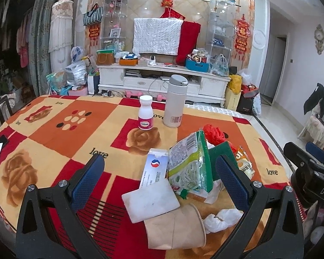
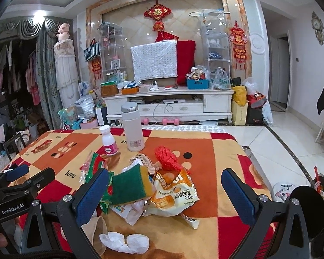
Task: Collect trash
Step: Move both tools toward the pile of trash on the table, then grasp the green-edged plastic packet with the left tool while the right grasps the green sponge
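Left wrist view: the left gripper (image 1: 161, 173) hangs spread wide over a white-and-blue cardboard box (image 1: 155, 168), a green printed plastic packet (image 1: 191, 164) and a flattened beige paper cup (image 1: 177, 229) on the orange-and-red blanket-covered table (image 1: 54, 142). Right wrist view: the right gripper (image 2: 165, 191), equally spread, frames a green-and-yellow sponge (image 2: 130, 184), an orange snack bag (image 2: 172, 194) and crumpled white tissue (image 2: 125, 242).

Orange, red and cream checked blanket (image 1: 54, 133) (roses, "love" lettering), green-and-yellow sponge (image 2: 129, 185), red crumpled bag (image 2: 167, 158), white flask (image 1: 175, 101), pink-labelled bottle (image 1: 145, 113)
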Demonstrator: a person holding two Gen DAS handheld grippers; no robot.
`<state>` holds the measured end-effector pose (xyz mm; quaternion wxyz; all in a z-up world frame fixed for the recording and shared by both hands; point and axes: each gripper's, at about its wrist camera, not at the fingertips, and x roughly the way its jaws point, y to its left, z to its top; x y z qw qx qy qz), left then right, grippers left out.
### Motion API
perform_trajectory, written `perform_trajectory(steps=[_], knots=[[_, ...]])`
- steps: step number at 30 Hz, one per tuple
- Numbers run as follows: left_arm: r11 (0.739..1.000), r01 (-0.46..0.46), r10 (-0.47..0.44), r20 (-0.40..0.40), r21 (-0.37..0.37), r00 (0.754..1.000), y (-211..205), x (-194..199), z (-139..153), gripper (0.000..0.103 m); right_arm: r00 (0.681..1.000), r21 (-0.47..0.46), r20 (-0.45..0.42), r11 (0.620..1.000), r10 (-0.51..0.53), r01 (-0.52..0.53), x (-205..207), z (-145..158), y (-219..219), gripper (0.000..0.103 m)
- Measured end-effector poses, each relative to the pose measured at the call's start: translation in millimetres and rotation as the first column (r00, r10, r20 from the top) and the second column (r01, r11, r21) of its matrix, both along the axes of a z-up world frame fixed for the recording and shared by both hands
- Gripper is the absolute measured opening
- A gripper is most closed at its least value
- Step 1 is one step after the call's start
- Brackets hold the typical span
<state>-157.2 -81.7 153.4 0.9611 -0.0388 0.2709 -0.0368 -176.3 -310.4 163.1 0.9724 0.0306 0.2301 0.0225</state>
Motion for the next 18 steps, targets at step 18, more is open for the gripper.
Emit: perform_trajectory(steps=[18], knots=[[1.000,0.012,-0.012,-0.021,-0.014,1.000,-6.5,6.2,-7.9,0.103,0.999,0.002,-0.031,1.000,-0.008,0.009,7.6,-6.1,-10.6,0.103]])
